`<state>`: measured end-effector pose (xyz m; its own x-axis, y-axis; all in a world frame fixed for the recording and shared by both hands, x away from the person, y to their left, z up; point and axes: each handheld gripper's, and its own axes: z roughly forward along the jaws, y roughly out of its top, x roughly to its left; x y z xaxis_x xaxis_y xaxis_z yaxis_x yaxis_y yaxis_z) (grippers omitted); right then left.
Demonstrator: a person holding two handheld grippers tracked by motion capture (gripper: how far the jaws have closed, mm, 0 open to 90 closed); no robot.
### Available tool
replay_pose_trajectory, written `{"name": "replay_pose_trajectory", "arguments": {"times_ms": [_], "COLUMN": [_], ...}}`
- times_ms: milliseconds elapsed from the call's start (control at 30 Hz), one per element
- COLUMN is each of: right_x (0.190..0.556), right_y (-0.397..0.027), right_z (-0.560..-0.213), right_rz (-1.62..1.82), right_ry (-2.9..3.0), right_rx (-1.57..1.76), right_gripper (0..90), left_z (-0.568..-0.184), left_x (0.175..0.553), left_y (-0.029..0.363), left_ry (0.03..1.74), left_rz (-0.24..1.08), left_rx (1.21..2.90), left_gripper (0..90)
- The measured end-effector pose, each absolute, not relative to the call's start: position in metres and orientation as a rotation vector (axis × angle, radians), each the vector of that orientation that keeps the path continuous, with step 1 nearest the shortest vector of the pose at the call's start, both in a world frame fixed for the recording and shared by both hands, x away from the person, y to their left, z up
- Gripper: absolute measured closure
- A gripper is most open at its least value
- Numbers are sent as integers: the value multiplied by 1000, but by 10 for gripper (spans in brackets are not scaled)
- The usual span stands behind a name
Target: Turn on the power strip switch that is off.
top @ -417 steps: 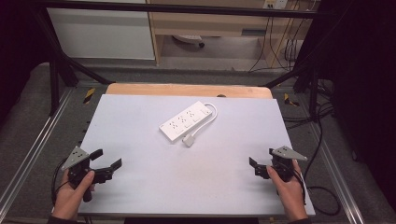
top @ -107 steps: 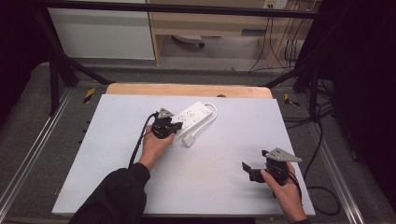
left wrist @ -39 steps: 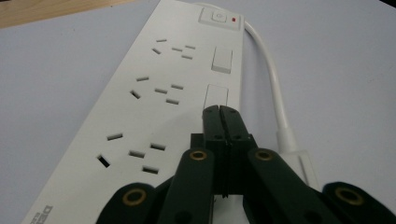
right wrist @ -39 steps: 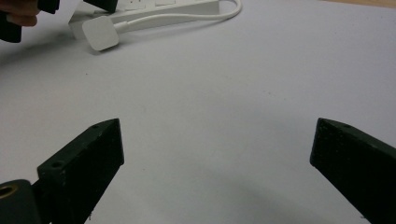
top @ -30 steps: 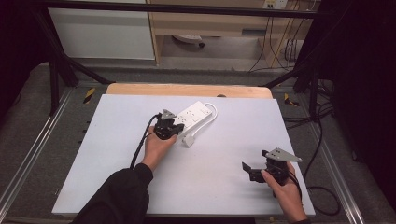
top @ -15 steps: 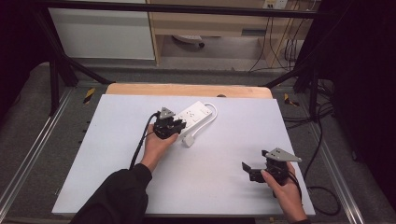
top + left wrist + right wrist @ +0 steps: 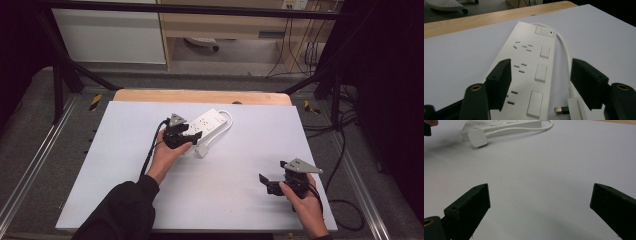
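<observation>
White table (image 7: 125, 200), white power strip (image 7: 207, 122) lying near its far middle with cord looped behind, left gripper (image 7: 186, 138) over the strip's near end — jaws just opened, straddling it, pads clear, right gripper (image 7: 266, 181) apart at the near right — jaws wide, empty, white plug (image 7: 477, 138) beside the strip.

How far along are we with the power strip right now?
Done: the left gripper has reached the power strip. In hand: its jaws have just been opening and now straddle the strip's near end, pads clear of it, with the plug lying by one jaw. Left: nothing is gripped yet, and the right gripper waits open over bare table.
</observation>
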<state>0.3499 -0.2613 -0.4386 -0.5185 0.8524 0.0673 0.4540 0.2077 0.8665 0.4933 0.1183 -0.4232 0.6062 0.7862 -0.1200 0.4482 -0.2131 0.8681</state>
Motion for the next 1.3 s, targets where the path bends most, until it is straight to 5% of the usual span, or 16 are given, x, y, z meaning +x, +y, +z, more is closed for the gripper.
{"name": "replay_pose_trajectory", "arguments": {"times_ms": [167,367,1300], "right_x": [350,350,351], "right_y": [-262,-261,-262], "right_z": [-439,-439,-439], "right_rz": [1251,1251,1264], "right_ry": [2058,2059,2064], "right_rx": [1211,1212,1208], "right_gripper": [32,32,27], "left_z": [-421,-420,-387], "left_x": [493,493,465], "left_y": [118,119,139], "left_ry": [996,1002,971], "left_rz": [421,392,423], "left_rx": [1827,1816,1799], "left_gripper": [155,111,88]}}
